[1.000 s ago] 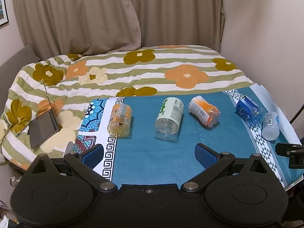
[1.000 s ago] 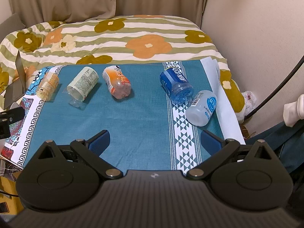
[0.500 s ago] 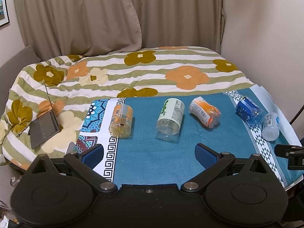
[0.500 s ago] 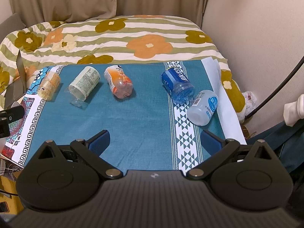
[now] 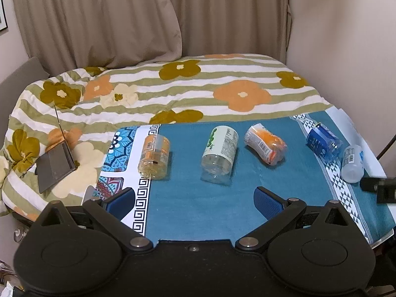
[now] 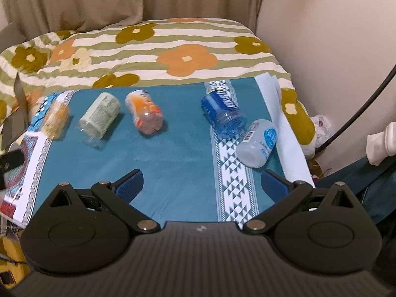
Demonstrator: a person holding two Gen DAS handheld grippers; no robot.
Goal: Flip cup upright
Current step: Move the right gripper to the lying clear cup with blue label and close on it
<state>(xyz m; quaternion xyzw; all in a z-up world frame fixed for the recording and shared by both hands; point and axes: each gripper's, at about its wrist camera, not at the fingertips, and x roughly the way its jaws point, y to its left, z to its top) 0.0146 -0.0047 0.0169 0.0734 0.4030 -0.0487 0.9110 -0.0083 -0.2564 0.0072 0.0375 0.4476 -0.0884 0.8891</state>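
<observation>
Several clear plastic cups lie on their sides in a row on a teal cloth [image 5: 198, 198]: a yellow-labelled cup [image 5: 154, 157], a green-and-white cup [image 5: 219, 154], an orange cup [image 5: 264, 143], a blue cup [image 5: 323, 144] and a white cup [image 5: 352, 159]. The right wrist view shows them too: yellow [image 6: 55, 118], green-and-white [image 6: 99, 116], orange [image 6: 144, 115], blue [image 6: 222, 112], white [image 6: 258, 142]. My left gripper [image 5: 195, 201] is open and empty, short of the green-and-white cup. My right gripper [image 6: 201, 183] is open and empty, short of the blue and white cups.
The cloth lies on a table against a bed with a flowered, striped quilt [image 5: 173, 91]. A grey laptop [image 5: 55, 164] rests on the quilt at left. Curtains [image 5: 123, 19] hang behind and a wall stands at right. A dark cable [image 6: 358, 109] hangs right of the table.
Both grippers have shifted slightly; the view has tilted down a little and the cups sit a bit lower in the frames. Both stay open. No cup has moved.
</observation>
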